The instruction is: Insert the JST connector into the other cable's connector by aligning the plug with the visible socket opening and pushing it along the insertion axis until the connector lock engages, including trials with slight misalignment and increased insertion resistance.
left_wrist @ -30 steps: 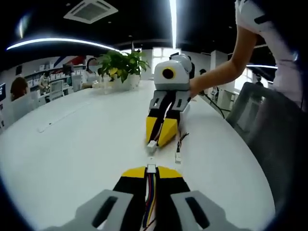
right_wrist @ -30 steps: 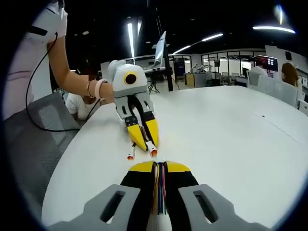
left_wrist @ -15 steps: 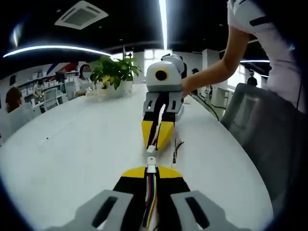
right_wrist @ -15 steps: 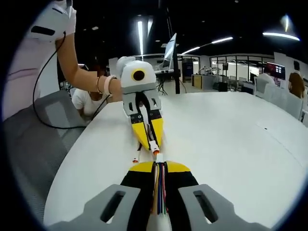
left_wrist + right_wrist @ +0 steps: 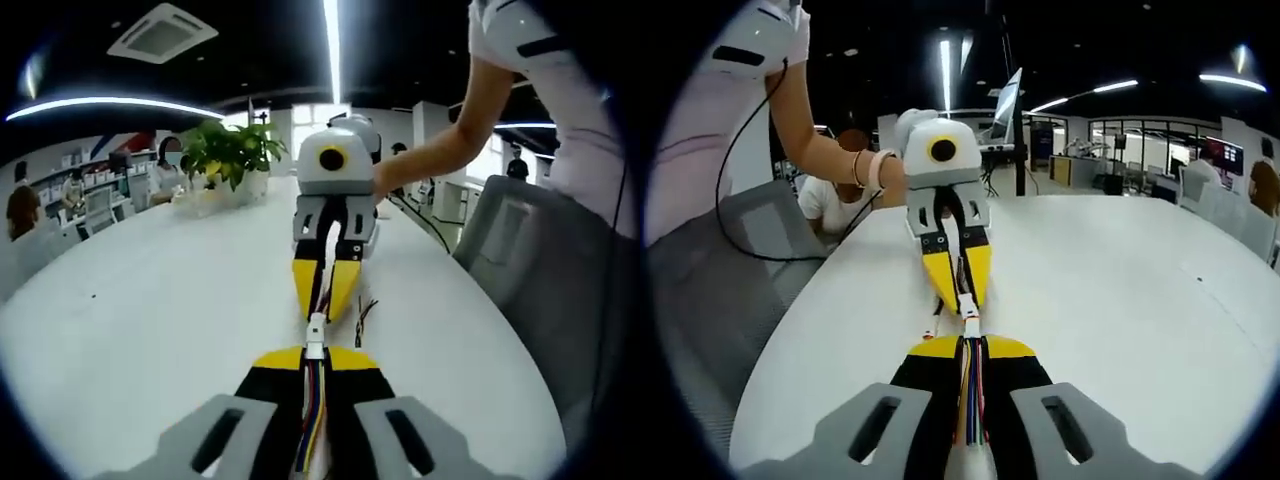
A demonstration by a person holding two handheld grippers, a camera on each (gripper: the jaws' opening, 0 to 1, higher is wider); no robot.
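Note:
Both grippers hover above the white table (image 5: 140, 290), tips facing each other. In the left gripper view, my left gripper (image 5: 315, 352) is shut on a cable of coloured wires (image 5: 312, 400) ending in a white connector (image 5: 315, 347). Opposite it, my right gripper (image 5: 322, 312) holds its own white connector (image 5: 316, 325), which meets the left one end to end. In the right gripper view, my right gripper (image 5: 970, 343) is shut on multicoloured wires (image 5: 971, 395). Its connector (image 5: 971, 325) touches the one (image 5: 965, 303) in the left gripper (image 5: 962, 298). Whether they are locked together I cannot tell.
Loose cable ends lie on the table beside the tips (image 5: 362, 315) (image 5: 930, 330). A potted plant (image 5: 232, 150) stands far back. A grey chair (image 5: 520, 260) (image 5: 720, 260) sits by the table's curved edge. The person's arm (image 5: 440, 150) reaches in.
The two grippers have come together along one line. A second ago the connectors were a gap apart; now they touch.

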